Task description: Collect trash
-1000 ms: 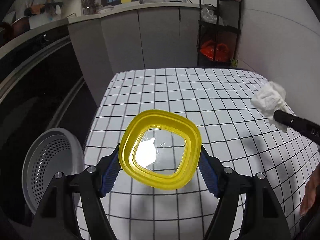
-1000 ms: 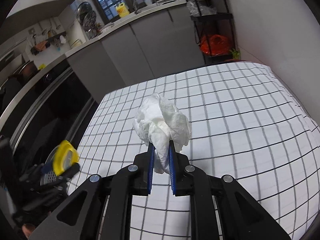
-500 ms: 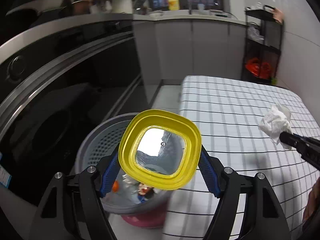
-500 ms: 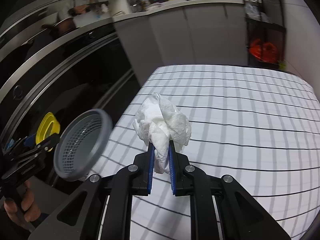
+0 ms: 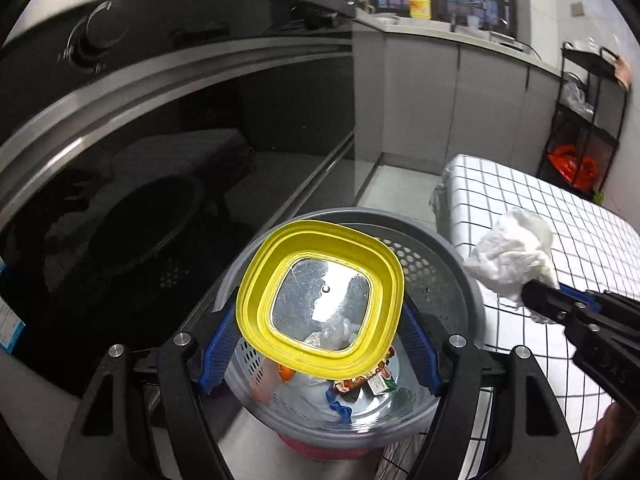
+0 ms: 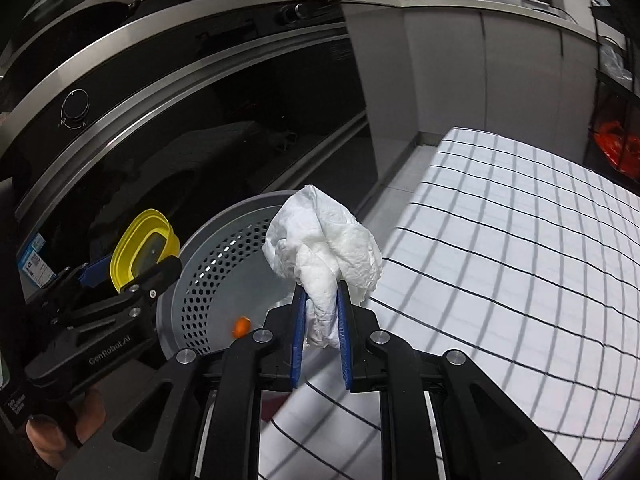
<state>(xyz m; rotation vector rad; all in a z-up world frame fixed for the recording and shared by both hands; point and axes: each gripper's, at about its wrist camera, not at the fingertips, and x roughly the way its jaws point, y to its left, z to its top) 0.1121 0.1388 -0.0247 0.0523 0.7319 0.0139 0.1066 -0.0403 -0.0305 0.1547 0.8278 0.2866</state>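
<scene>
The left gripper (image 5: 320, 344) was clamped on a yellow-rimmed lid (image 5: 320, 298) with a clear scratched centre, its blue pads (image 5: 218, 350) pressing the lid's two sides. The lid hung directly over the open mouth of a grey perforated waste basket (image 5: 464, 280), tilted slightly toward the camera. Through and below it lay mixed rubbish in the basket: crumpled wrappers (image 5: 368, 380), something orange, a scrap of clear plastic. A red base showed beneath the basket's lower edge.

In the right wrist view, the right gripper (image 6: 320, 320) was closed on a crumpled white paper towel (image 6: 324, 248), pinched between its narrow-set blue pads (image 6: 298, 328); most of the wad bulged above the fingertips. The towel sat near the basket's rim on the table side, in front of its opening from this angle. Whether it was already above the opening, I could not tell. A small orange piece (image 6: 241, 326) showed inside the basket.

Just beside the basket stood a table covered with a white cloth with a black grid (image 6: 500, 240). Further off ran a dark built-in oven front (image 6: 180, 120) with a round knob (image 6: 76, 106), then grey cabinets (image 5: 432, 96), a yellow jug (image 5: 419, 4) on the counter by the window, and a black shelf rack (image 5: 584, 120) holding a red bag (image 5: 572, 166).
</scene>
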